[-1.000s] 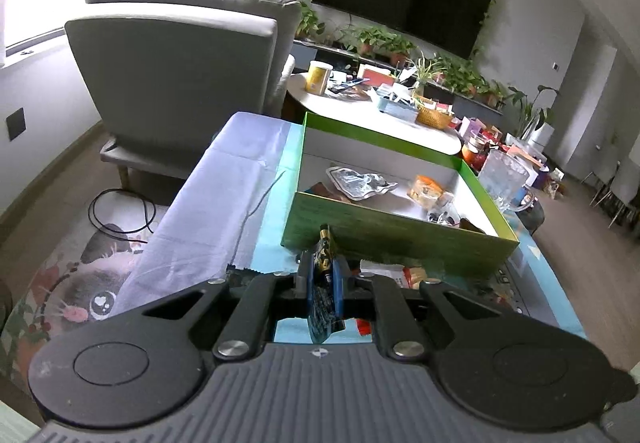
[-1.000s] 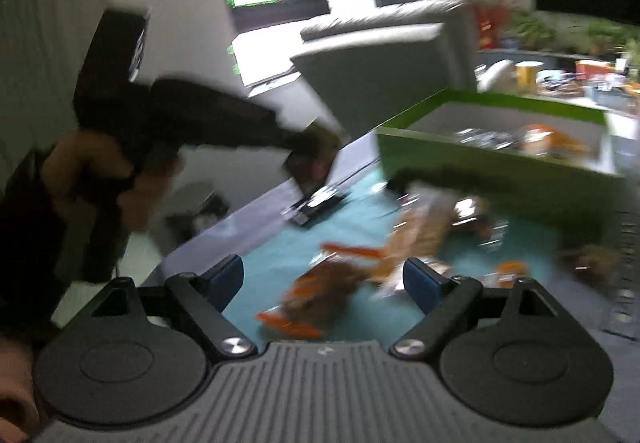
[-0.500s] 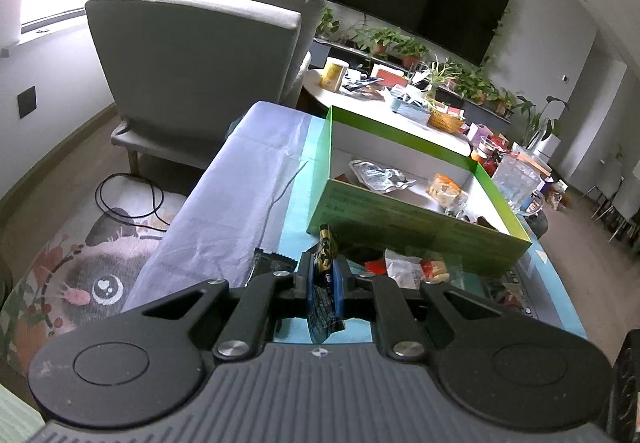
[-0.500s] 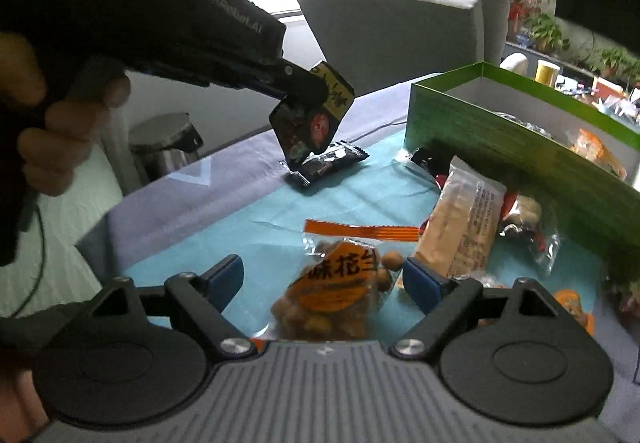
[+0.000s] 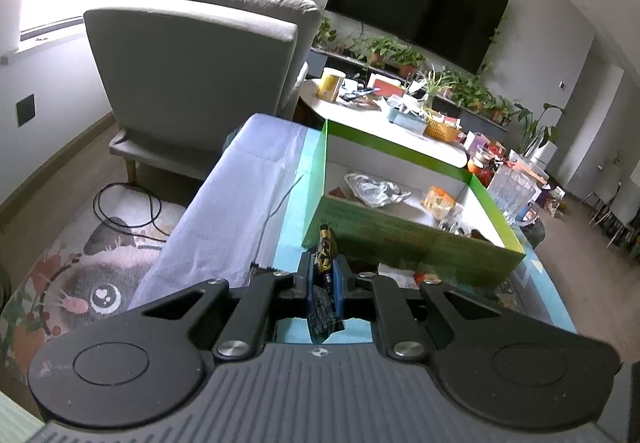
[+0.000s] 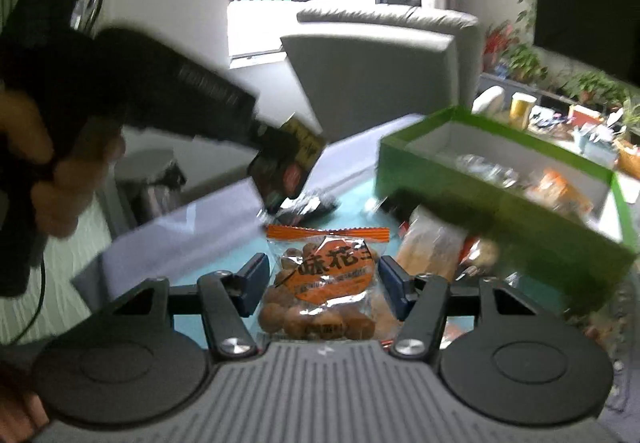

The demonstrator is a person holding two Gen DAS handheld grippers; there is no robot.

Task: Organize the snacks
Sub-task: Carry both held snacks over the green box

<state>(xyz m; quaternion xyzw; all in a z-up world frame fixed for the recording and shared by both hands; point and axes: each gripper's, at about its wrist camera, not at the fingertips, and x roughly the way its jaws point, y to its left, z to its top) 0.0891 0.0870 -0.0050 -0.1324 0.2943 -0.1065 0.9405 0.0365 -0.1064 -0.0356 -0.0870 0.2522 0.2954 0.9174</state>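
Note:
My left gripper (image 5: 323, 275) is shut on a small dark snack packet (image 5: 325, 263) with gold print and holds it in the air before the green box (image 5: 404, 233). In the right wrist view the same packet (image 6: 289, 167) hangs from the left gripper (image 6: 276, 147), above the teal mat. My right gripper (image 6: 322, 283) is open, its fingers on either side of an orange-labelled bag of round brown snacks (image 6: 324, 283) lying on the mat. The green box (image 6: 500, 199) holds several packets.
A beige wafer packet (image 6: 430, 247) and other snacks lie along the box's near wall. Another dark packet (image 6: 308, 209) lies on the mat. A grey armchair (image 5: 192, 67) stands behind the table, and a cluttered white coffee table (image 5: 384, 123) beyond the box.
My right gripper has moved forward so the orange snack bag now lies between its open fingers. My left gripper has carried the dark packet a little nearer the green box.

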